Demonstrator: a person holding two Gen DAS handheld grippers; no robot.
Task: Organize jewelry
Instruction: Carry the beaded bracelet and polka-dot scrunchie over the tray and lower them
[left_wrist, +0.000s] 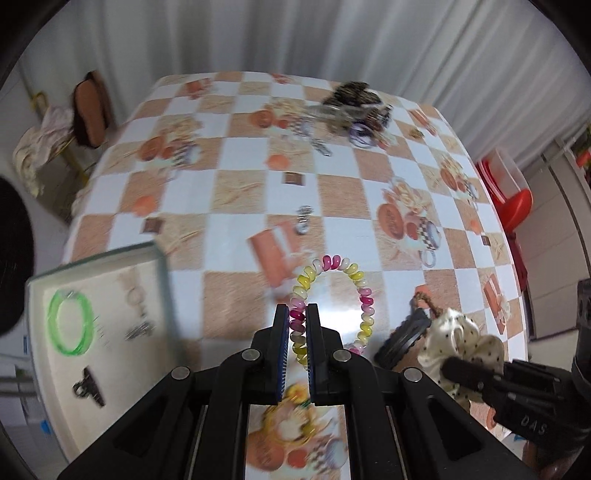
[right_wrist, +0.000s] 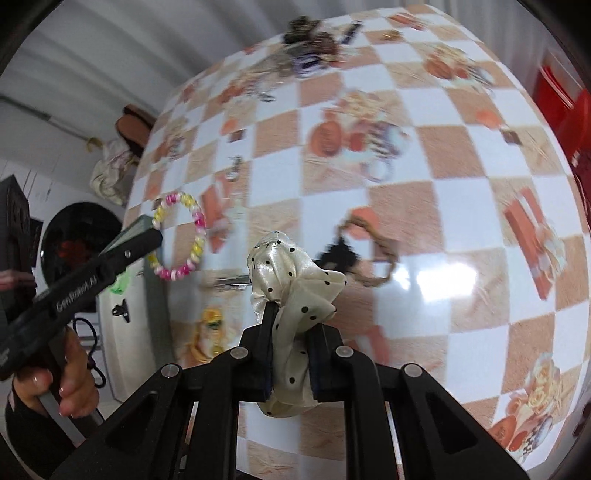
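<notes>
Left tongs (left_wrist: 297, 332) pinch the spiral bracelet (left_wrist: 332, 306), lifted off the counter (left_wrist: 258, 162); the tray (left_wrist: 37, 295) lies just to their left, so they're nearer. Right tongs (right_wrist: 291, 332) are clamped on the dotted scrunchie (right_wrist: 295, 273).

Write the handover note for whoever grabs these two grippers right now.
Left gripper: shut on the spiral hair tie, held above the table.
Right gripper: shut on the white dotted scrunchie, also lifted.
Tray at the table's left edge: holds a green ring, a black clip and a small metal piece.
Still on the table: a black clip and a brown braided loop near the scrunchie, a small metal charm mid-table, and a mixed pile at the far edge.
Done: three items in the tray. Left: probably drop both held pieces there, then clear the rest.
</notes>
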